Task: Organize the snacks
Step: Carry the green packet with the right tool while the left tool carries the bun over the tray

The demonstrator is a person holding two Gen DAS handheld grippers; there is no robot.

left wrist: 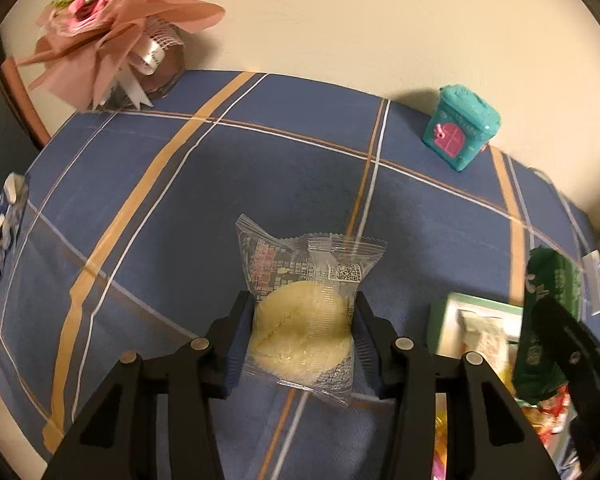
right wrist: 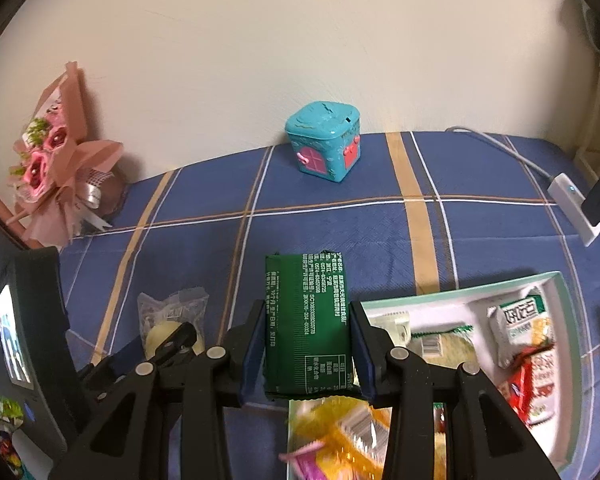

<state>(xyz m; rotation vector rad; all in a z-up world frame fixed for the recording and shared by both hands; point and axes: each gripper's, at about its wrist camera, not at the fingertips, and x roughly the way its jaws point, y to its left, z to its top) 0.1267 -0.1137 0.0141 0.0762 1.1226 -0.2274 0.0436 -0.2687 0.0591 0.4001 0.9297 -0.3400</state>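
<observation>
1. Right now your left gripper (left wrist: 303, 334) is clamped on the clear-wrapped pastry (left wrist: 300, 336), held above the blue plaid cloth (left wrist: 180, 200); the pads squeeze the soft cake itself, so add no more pressure.
2. Your right gripper (right wrist: 309, 344) is closed on the green packet (right wrist: 306, 320), which sits at the left edge of the white tray (right wrist: 564, 320).
3. Set the green packet down first, into a bare patch of the tray beside the snacks already there.
4. Then bring the pastry across low, keeping the two grippers apart.
5. Release only once each wrapper rests flat.
</observation>
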